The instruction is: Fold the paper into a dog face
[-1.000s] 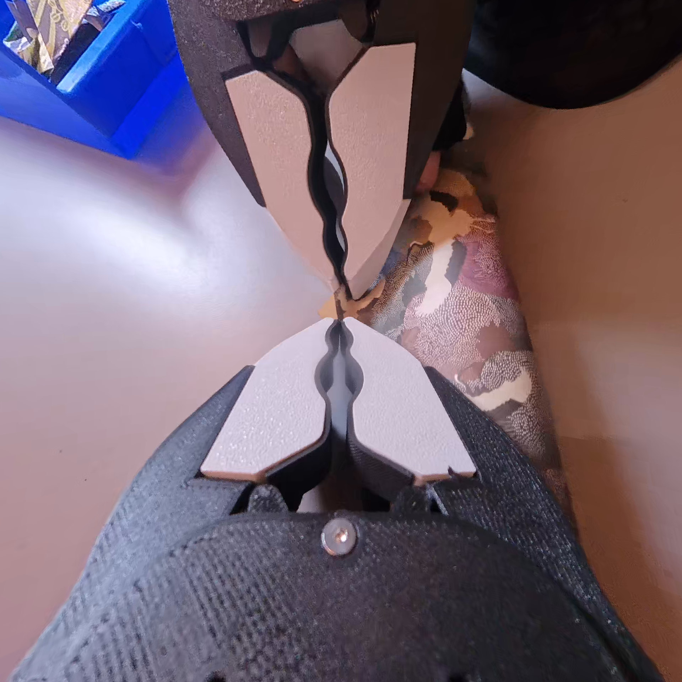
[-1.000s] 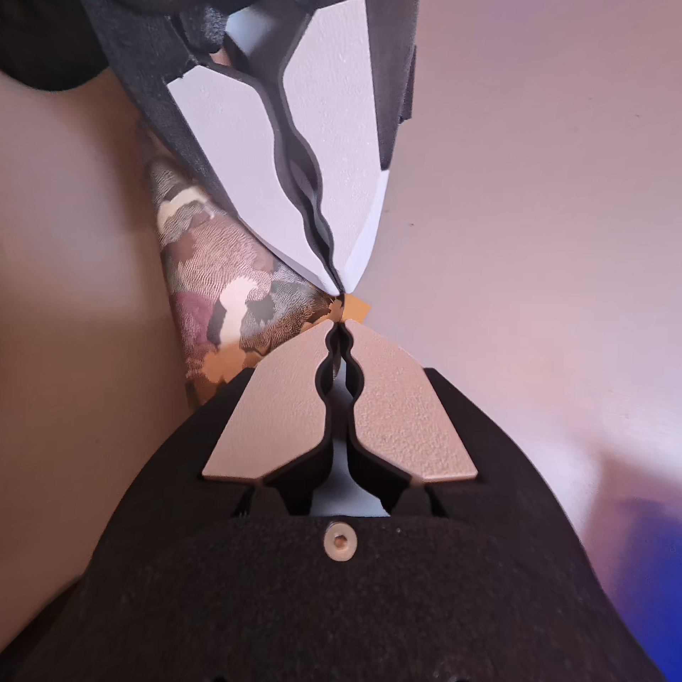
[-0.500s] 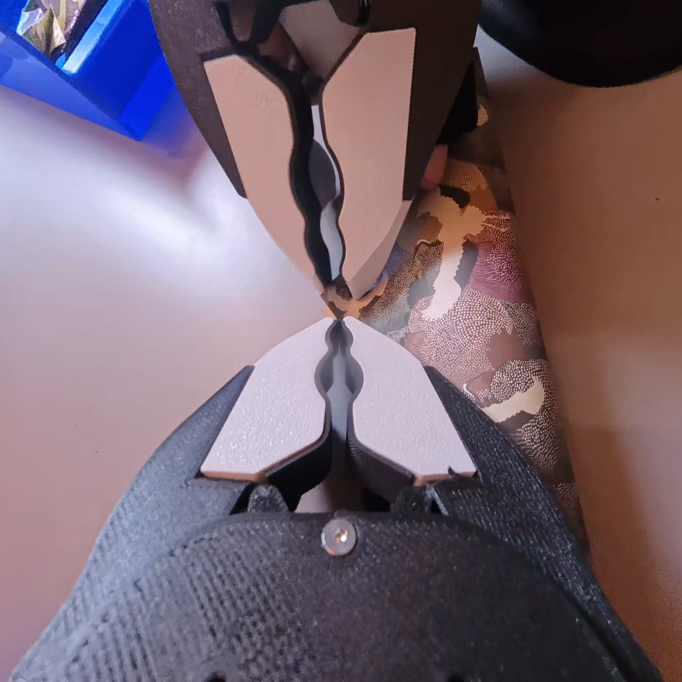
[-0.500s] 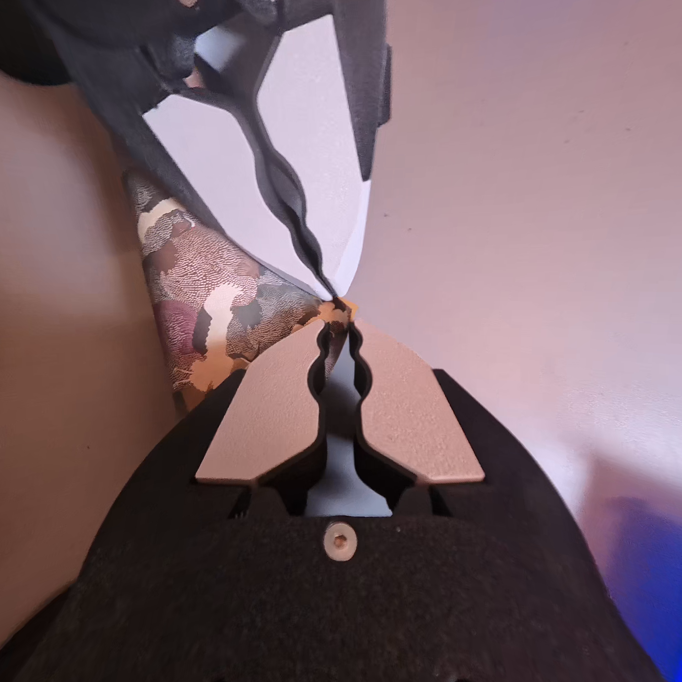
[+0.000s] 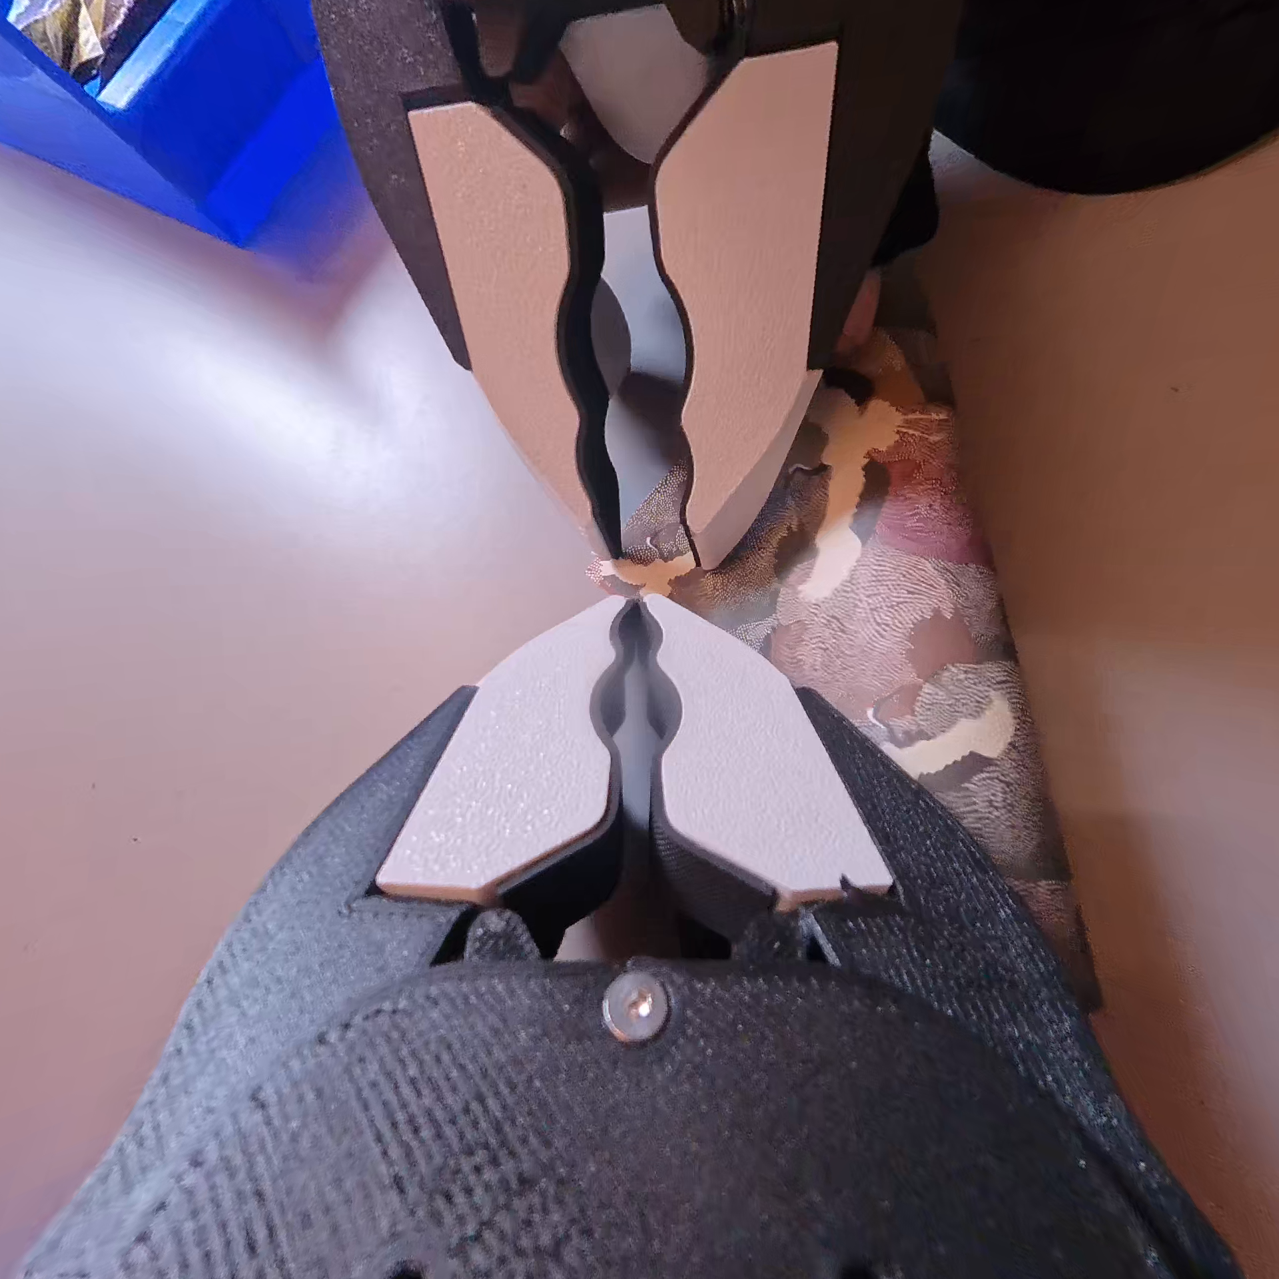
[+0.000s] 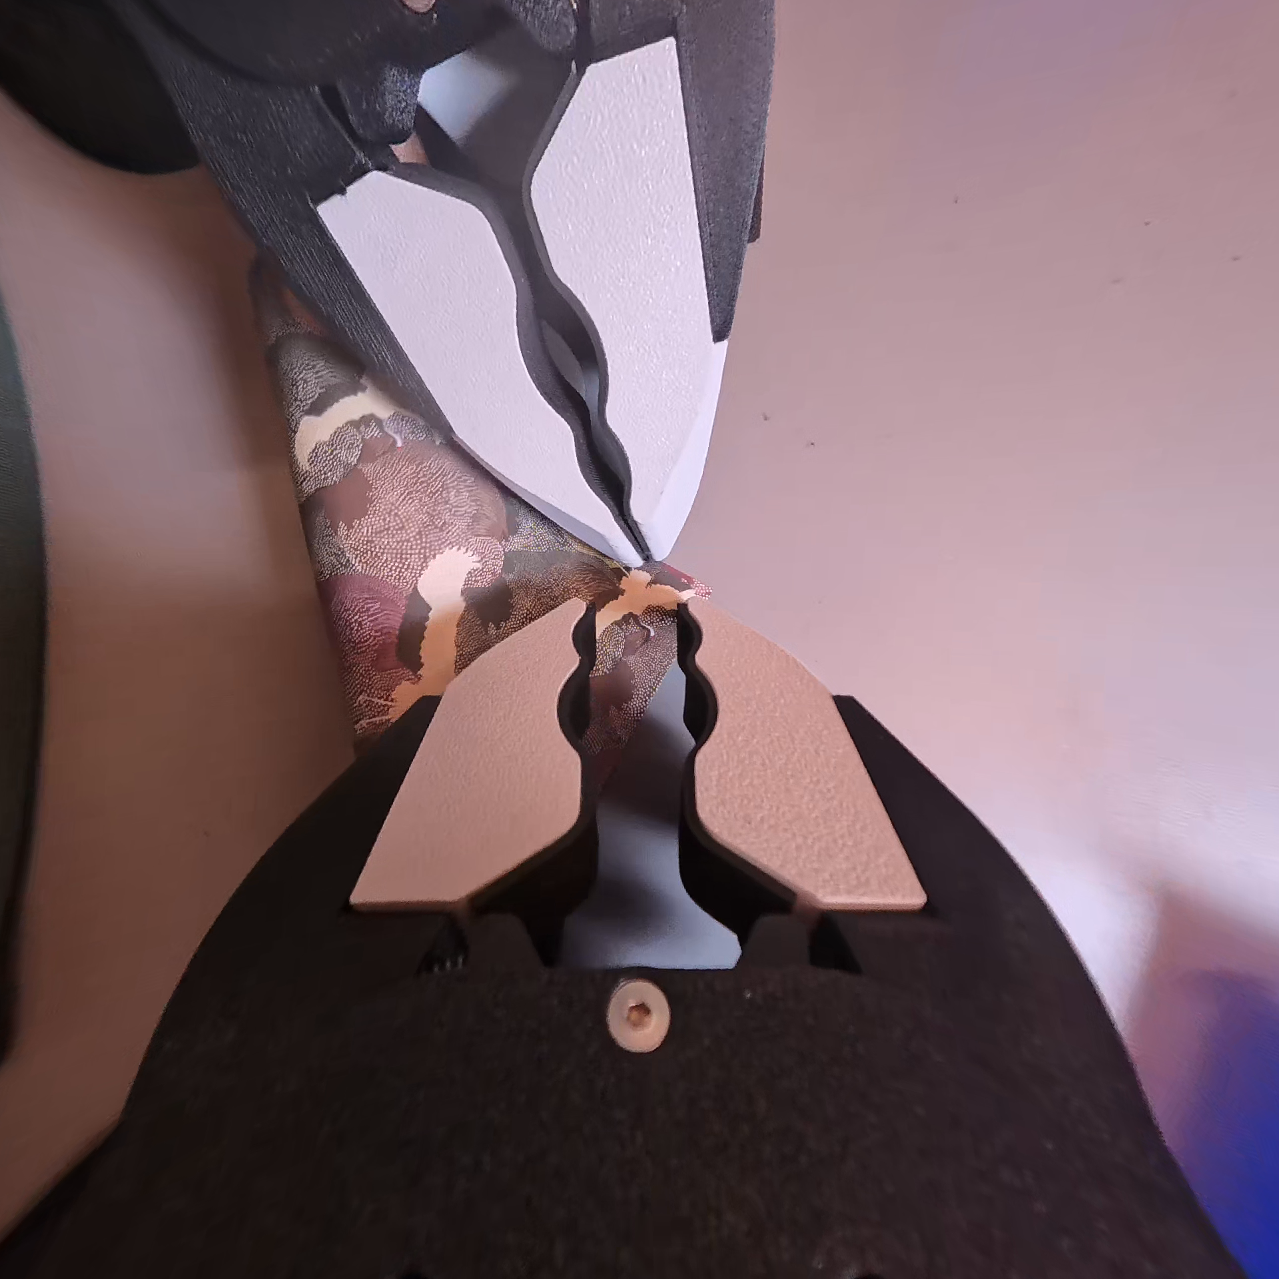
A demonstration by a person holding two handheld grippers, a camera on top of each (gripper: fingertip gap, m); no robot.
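Having parted since earlier, right gripper [image 6: 633,609] straddling paper [image 6: 415,540] corner; left gripper [image 5: 633,605] pinching it closed on table [image 5: 242,623].

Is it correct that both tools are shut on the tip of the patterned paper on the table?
Not quite. Only the left tool is shut on the patterned paper. The right tool is open, its jaws apart with the paper's tip showing between them, as the right wrist view shows. The paper does lie on the table.
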